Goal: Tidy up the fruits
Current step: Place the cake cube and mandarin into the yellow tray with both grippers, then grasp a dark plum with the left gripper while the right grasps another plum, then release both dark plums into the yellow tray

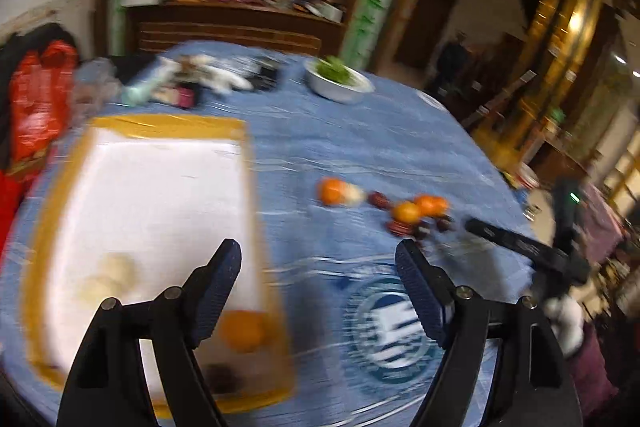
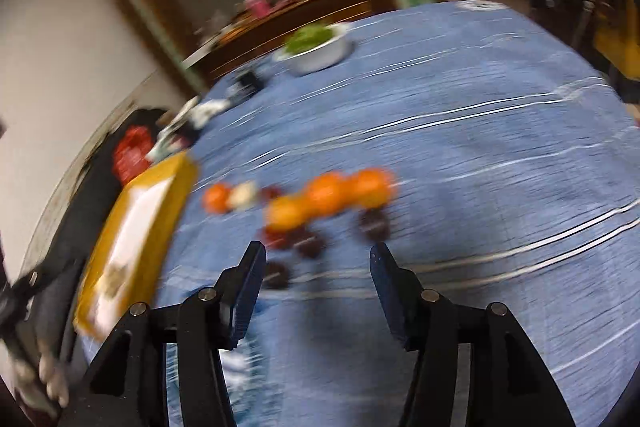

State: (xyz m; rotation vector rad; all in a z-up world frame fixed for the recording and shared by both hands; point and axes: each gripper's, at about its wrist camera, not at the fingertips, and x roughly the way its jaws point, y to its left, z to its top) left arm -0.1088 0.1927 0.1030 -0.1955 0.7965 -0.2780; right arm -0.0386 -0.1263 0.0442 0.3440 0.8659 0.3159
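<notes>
Hovering right gripper [image 2: 318, 261] apart, oranges [image 2: 328, 197] just ahead, left gripper [image 1: 318, 261] apart beside tray [image 1: 160, 195]

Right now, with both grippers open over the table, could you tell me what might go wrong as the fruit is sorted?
1. The oranges and dark fruits lie bunched and touching, so the open right gripper could knock neighbours rolling on the cloth.
2. Both views are motion-blurred; closing at this speed could miss.
3. The left gripper straddles the tray edge; lowering could clip it and jolt the orange inside.
</notes>
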